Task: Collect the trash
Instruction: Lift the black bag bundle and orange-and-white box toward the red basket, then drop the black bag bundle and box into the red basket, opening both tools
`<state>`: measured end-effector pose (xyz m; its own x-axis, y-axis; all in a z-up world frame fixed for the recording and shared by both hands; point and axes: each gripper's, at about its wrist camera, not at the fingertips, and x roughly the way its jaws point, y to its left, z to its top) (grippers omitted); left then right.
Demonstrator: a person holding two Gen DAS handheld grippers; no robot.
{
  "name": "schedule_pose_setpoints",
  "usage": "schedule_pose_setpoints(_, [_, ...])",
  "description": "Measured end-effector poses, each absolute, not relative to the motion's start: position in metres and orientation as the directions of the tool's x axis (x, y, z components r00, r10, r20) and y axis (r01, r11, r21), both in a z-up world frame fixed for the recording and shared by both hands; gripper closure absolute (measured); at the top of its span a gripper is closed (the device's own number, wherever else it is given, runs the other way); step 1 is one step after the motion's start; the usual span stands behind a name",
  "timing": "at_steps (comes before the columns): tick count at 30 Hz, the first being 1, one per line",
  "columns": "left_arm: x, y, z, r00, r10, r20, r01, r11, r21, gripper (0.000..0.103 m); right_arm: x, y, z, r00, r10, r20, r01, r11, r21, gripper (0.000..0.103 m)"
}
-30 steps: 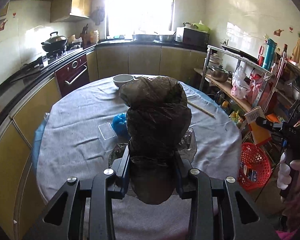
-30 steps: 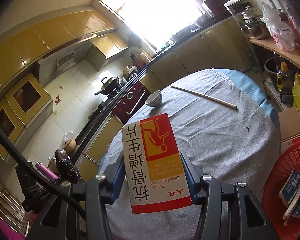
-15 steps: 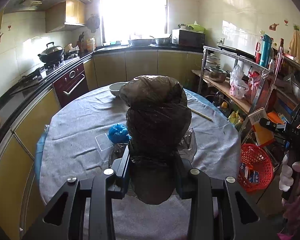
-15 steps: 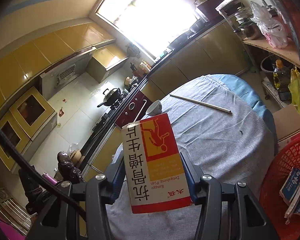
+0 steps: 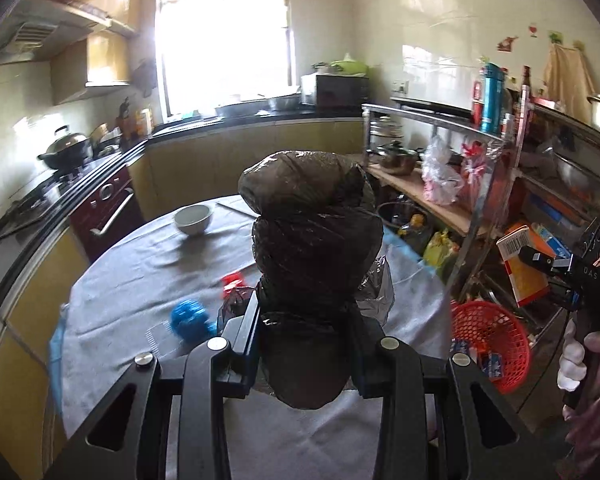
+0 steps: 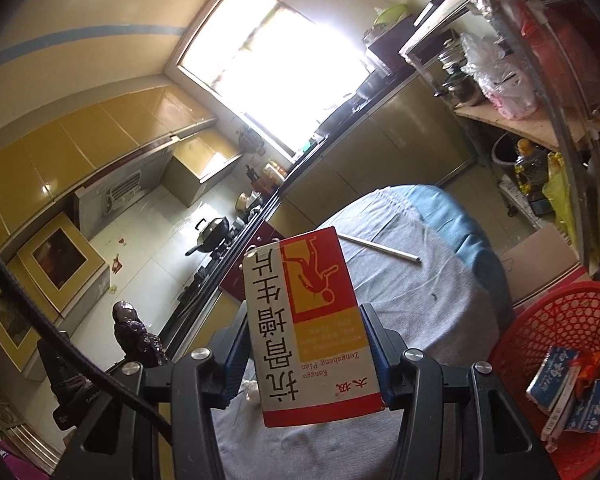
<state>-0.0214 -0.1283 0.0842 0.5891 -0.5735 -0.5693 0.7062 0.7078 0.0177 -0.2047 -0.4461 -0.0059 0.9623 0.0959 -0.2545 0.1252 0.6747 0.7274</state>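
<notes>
Left gripper (image 5: 305, 330) pinches a dark bundled trash bag (image 5: 310, 236) at its lower part; the bag stands up between the fingers, lifted over the near edge of the round table (image 5: 132, 280). Right gripper (image 6: 306, 344) is clamped on a red-and-yellow medicine box (image 6: 310, 324), held off the table's right edge, just left of the red basket (image 6: 560, 320). The basket sits beside the table below the metal shelf rack (image 5: 480, 184) and holds some small blue-and-white boxes (image 6: 572, 396).

On the table: white bowl (image 5: 193, 219) near the far-left edge, blue crumpled item (image 5: 189, 317) and a red scrap (image 5: 232, 281) left of the bag, a clear lid (image 5: 158, 330) at the near-left, a chopstick (image 6: 380, 249) toward the far-right edge. The middle of the cloth is bare. The gap between table edge and rack is narrow, with the basket in it.

Versus 0.5 s ago: the left camera sits lower and closer in, the bowl reads further left, and the red scrap is now uncovered. The right view has tipped more; more of the basket shows. Both grips are unchanged.
</notes>
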Motion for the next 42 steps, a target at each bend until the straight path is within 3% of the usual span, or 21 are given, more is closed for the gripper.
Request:
schedule_pose_setpoints(12, [-0.045,-0.228,0.081,0.421,-0.691,-0.587,0.841,0.540,-0.033,0.065,-0.286,-0.497,0.003,0.966,-0.108,-0.235,0.249,0.642,0.725,0.049])
schedule_pose_setpoints(22, [-0.087,-0.320,0.058,0.252,-0.722,-0.644,0.935,0.354,-0.031,0.065,-0.345,-0.536,-0.026,0.928,-0.227,-0.296,0.373,0.538,0.756,0.049])
schedule_pose_setpoints(33, [-0.126,-0.402,-0.039,0.041,-0.569,-0.821,0.976,0.198,-0.088,0.063,-0.352,-0.559,-0.098,0.897,-0.186,-0.401,0.442,0.390,0.808,0.046])
schedule_pose_setpoints(36, [-0.129,-0.413,-0.067,0.002,-0.506,-0.863,0.978,0.180,-0.103,0.057,-0.345,-0.563,-0.117,0.889,-0.161,-0.429,0.458,0.350,0.817,0.040])
schedule_pose_setpoints(38, [-0.130,-0.414,-0.079,0.031,-0.478,-0.878,0.980,0.188,-0.068,0.047,-0.342,-0.565,-0.131,0.881,-0.159,-0.446,0.473,0.330,0.817,0.039])
schedule_pose_setpoints(42, [-0.122,-0.396,-0.078,0.068,-0.467,-0.881,0.976,0.215,-0.038,0.047,-0.339,-0.570,-0.149,0.875,-0.145,-0.462,0.484,0.260,0.835,0.038])
